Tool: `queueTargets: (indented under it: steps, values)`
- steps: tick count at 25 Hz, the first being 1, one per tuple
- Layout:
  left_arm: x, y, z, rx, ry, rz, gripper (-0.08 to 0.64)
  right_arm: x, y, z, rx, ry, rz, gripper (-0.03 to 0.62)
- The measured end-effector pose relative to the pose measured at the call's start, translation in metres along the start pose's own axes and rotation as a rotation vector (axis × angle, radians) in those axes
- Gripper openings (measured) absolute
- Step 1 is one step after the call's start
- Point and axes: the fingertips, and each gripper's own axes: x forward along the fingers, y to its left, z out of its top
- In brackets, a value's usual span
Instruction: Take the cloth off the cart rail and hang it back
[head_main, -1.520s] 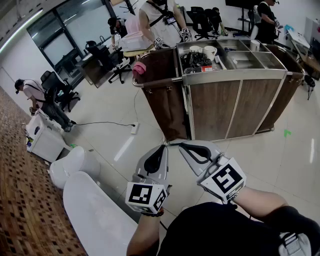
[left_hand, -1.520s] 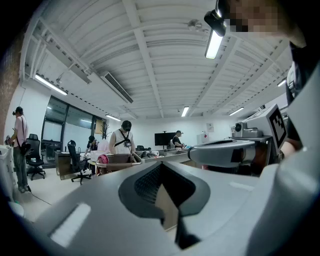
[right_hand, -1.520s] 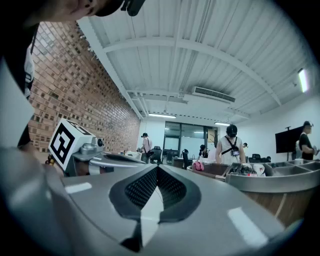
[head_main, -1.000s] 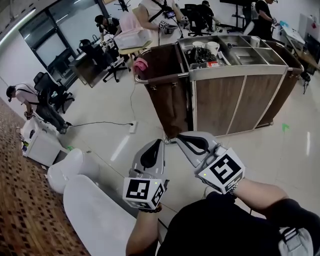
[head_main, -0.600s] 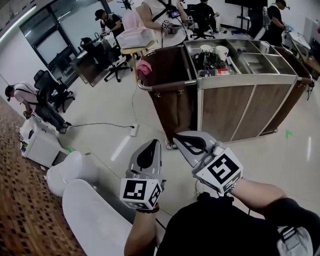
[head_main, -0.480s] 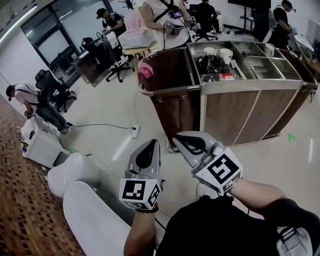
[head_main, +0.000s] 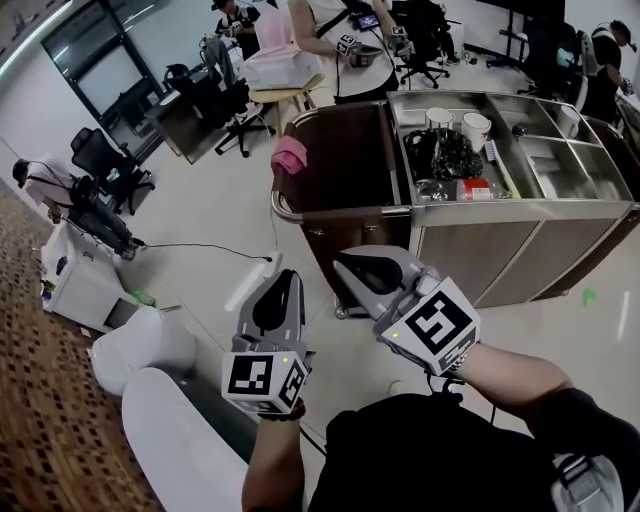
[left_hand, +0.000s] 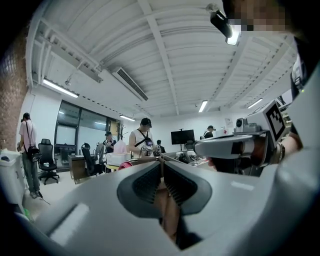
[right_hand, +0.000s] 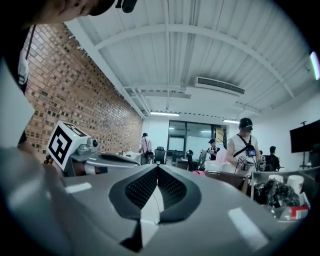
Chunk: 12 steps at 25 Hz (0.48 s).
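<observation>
Two hand-held grippers, left (head_main: 288, 275) and right (head_main: 342, 260), hover just short of the wood-panelled cart (head_main: 470, 265). Both have their ribbed jaws pressed together with nothing between them. Crumpled pink cloth (head_main: 290, 154) drapes over the cart's curved metal rail (head_main: 330, 214), at its far left corner.

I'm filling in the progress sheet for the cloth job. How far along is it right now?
Done: nothing yet. The pink cloth still hangs on the cart rail.
In hand: nothing. The left gripper and the right gripper are both shut and empty, held short of the rail.
Left: reach the rail, take the cloth off and hang it back.
</observation>
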Motion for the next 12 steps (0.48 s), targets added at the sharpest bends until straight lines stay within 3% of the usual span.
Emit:
queueTargets:
  steps: [9, 12]
  values:
    - [0.077, 0.073, -0.019, 0.014, -0.024, -0.010, 0.028, 0.082, -0.066, -0.022, 0.067, 0.023, -0.018, 0.030]
    - [0.102, 0.106, -0.021, 0.014, -0.037, -0.032, 0.028, 0.121, -0.092, -0.026, 0.007, 0.005, -0.028, 0.058]
